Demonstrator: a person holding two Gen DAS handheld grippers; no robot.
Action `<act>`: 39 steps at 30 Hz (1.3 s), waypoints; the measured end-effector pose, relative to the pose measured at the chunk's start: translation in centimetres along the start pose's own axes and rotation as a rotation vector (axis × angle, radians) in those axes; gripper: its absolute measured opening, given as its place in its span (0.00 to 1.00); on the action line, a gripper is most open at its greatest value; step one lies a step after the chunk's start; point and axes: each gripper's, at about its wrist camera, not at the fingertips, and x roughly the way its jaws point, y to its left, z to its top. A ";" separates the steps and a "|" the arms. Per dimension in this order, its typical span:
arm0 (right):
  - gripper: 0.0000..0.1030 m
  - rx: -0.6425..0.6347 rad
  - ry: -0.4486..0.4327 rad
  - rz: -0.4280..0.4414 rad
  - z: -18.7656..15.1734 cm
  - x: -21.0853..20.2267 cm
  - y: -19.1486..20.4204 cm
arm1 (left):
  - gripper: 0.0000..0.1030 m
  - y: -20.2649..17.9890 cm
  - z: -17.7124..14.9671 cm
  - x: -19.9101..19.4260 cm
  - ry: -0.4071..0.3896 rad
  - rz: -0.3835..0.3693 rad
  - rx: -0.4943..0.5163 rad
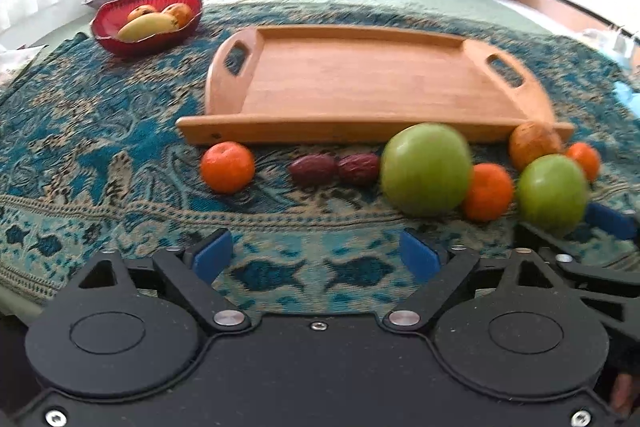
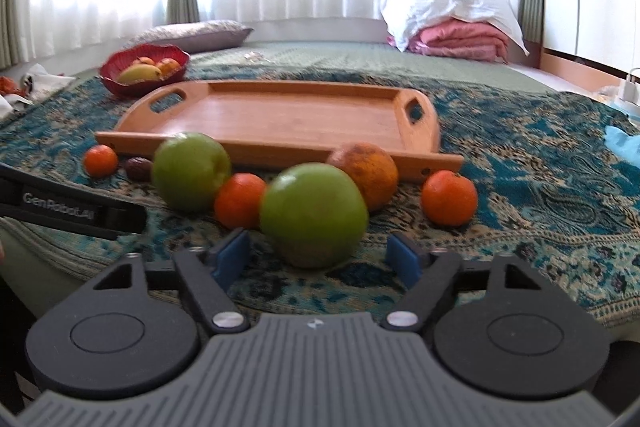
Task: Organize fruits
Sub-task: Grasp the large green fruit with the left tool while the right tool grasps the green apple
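Two green apples lie before the empty wooden tray (image 2: 280,115); the nearer green apple (image 2: 314,213), probably firm, heavy and slick, sits just ahead of the right gripper (image 2: 320,257), whose jaws, like the left gripper (image 1: 316,253) 's, gape empty, so clasp its widest middle.

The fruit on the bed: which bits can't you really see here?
- Dates: right wrist view, largely hidden behind the left green apple.
- Red bowl: both views, contents small; banana clear, fruits behind unsure.
- Right claw: left wrist view, cut off by the edge.
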 end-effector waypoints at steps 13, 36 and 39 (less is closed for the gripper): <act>0.60 0.011 -0.022 0.021 0.7 0.9 -0.4 | 0.52 -2.6 2.2 -1.2 -0.106 -0.143 0.011; 0.58 0.067 -0.059 0.074 0.6 1.0 -1.4 | 0.51 -3.2 2.8 1.6 -0.104 -0.173 -0.035; 0.58 0.091 -0.077 0.081 0.8 0.6 -1.5 | 0.51 -3.1 3.1 1.0 -0.128 -0.165 -0.029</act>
